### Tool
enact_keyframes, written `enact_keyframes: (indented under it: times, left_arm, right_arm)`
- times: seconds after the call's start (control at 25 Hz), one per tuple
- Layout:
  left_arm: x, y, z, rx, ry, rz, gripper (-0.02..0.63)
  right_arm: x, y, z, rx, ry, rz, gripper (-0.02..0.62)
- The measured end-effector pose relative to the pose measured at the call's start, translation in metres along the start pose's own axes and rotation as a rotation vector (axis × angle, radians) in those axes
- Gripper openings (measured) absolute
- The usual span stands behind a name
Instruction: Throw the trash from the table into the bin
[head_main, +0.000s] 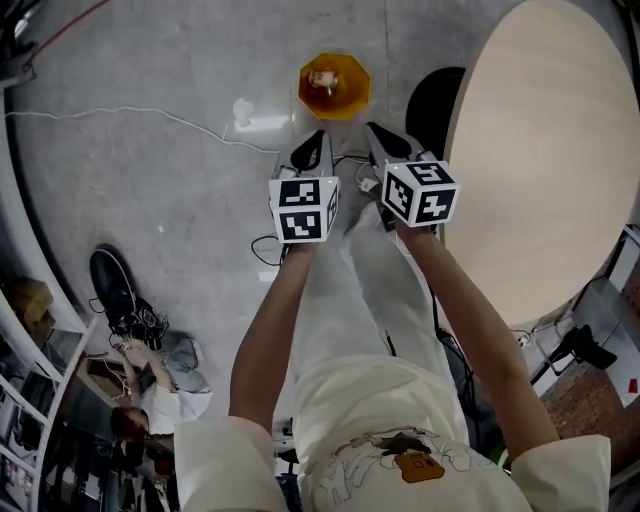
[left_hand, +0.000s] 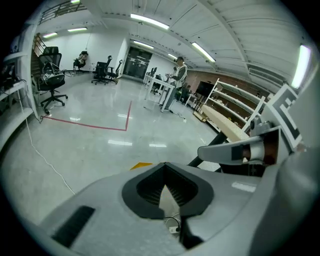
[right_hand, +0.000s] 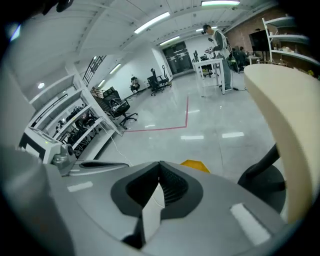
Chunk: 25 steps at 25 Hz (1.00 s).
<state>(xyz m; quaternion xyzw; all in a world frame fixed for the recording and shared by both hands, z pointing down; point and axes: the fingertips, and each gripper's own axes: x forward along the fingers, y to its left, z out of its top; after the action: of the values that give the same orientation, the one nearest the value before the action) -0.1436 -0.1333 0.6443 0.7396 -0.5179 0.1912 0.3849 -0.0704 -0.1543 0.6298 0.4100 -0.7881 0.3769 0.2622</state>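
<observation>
The orange bin (head_main: 334, 85) stands on the grey floor just beyond both grippers, with some trash showing inside it. Only a yellow sliver of the bin (left_hand: 141, 165) peeks over the jaws in the left gripper view, and likewise the bin (right_hand: 195, 165) in the right gripper view. My left gripper (head_main: 312, 142) and right gripper (head_main: 378, 132) are held side by side, pointing down toward the bin. Left gripper (left_hand: 165, 166) has its jaws together with nothing between them. Right gripper (right_hand: 160, 164) is shut and empty too. The round light-wood table (head_main: 550, 150) is at the right.
The table's black base (head_main: 435, 105) sits beside the bin. A white cable (head_main: 150, 115) runs across the floor at the left. An office chair base with cables (head_main: 115, 290) and shelving lie at the lower left. A person (left_hand: 178, 75) stands at desks far off.
</observation>
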Motion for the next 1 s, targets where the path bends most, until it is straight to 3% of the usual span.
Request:
enact_keyframes:
  times: [0.4, 0.68, 0.88, 1.0]
  left_arm:
    - [-0.139, -0.137, 0.028, 0.046, -0.073, -0.064, 0.006]
    - [-0.226, -0.25, 0.038, 0.138, -0.14, -0.146, 0.006]
    - [-0.274, -0.338, 0.023, 0.219, -0.158, -0.263, 0.006]
    - [-0.305, -0.387, 0.01, 0.233, -0.162, -0.344, 0.006]
  right_arm:
    - [-0.186, 0.047, 0.038, -0.026, -0.174, 0.152, 0.008]
    - [-0.36, 0.048, 0.034, -0.11, -0.383, 0.091, 0.008]
    - [-0.465, 0.052, 0.011, -0.02, -0.538, 0.133, 0.008]
    - [-0.526, 0.05, 0.0, 0.024, -0.636, 0.081, 0.007]
